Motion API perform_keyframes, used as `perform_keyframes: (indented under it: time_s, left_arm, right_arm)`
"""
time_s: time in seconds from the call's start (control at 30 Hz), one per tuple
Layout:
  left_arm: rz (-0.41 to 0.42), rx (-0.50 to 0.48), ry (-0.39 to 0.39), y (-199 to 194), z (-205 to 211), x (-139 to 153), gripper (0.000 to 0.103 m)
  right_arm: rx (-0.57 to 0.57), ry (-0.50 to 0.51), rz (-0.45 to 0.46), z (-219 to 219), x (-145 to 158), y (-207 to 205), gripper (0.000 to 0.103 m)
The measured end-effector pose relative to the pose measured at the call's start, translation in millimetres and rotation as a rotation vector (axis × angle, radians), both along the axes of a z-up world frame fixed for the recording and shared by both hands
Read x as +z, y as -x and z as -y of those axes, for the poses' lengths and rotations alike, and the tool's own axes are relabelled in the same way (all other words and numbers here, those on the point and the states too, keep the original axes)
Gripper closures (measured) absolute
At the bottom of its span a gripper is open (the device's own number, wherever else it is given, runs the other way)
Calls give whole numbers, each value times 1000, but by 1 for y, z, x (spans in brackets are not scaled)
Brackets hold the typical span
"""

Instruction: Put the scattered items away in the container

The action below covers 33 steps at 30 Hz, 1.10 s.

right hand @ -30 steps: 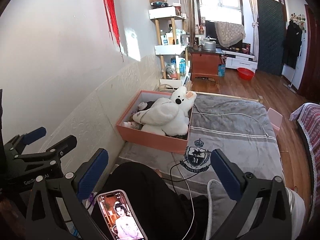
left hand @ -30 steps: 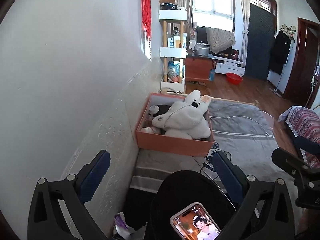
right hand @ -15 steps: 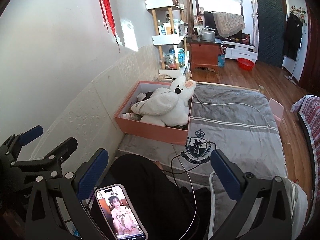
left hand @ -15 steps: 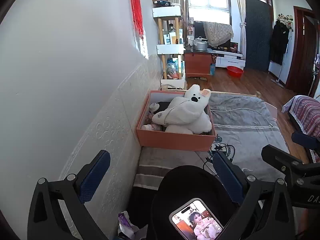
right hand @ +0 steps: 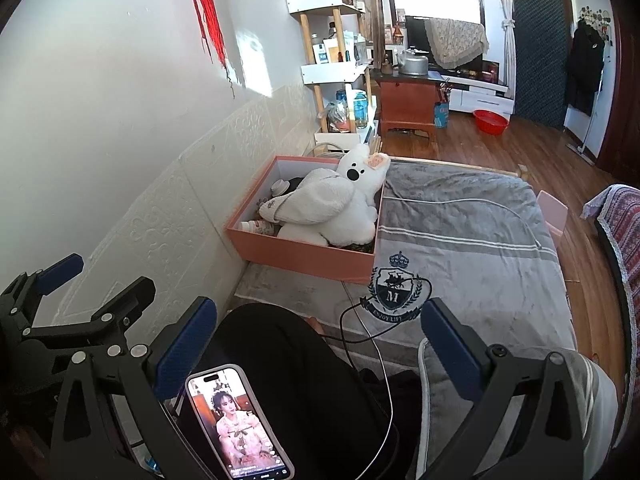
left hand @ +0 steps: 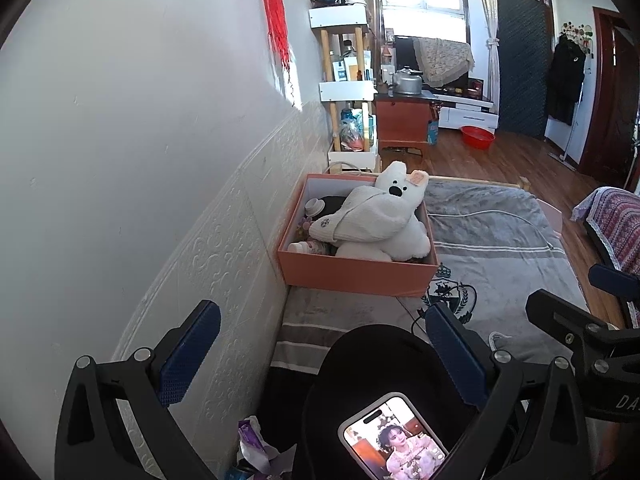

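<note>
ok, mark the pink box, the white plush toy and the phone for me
pink box [left hand: 352, 278], left wrist view, near side wall.
white plush toy [left hand: 376, 216], left wrist view, its body.
phone [right hand: 236, 428], right wrist view, lit screen.

The bed [right hand: 472, 240] has a gray blanket [left hand: 500, 248] with white stripes and a dark crest with a crown on it. A pink box [right hand: 304, 256] sits on the bed, right next to the wall. A big white plush toy [right hand: 332, 208] fills most of the box. A white cable [right hand: 480, 202] lies across the far part of the blanket. A black cable [right hand: 384, 312] curls over the crest, near the front of the bed.
</note>
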State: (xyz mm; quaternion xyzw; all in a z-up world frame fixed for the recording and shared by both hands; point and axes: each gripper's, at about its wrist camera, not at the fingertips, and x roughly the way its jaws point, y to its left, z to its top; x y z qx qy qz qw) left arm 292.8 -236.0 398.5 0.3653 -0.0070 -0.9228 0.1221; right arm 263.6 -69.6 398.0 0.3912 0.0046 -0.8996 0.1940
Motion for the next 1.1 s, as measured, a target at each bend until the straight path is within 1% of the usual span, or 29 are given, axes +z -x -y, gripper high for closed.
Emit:
perform_keyframes:
  time_s: [0.47, 1.1]
  left_arm:
    - [-3, 24, 2, -3, 5, -4, 0]
    - [-20, 46, 7, -5, 10, -2, 0]
  right_arm:
    - [4, -9, 7, 4, -4, -1, 1]
    - [22, -14, 14, 5, -7, -3, 1]
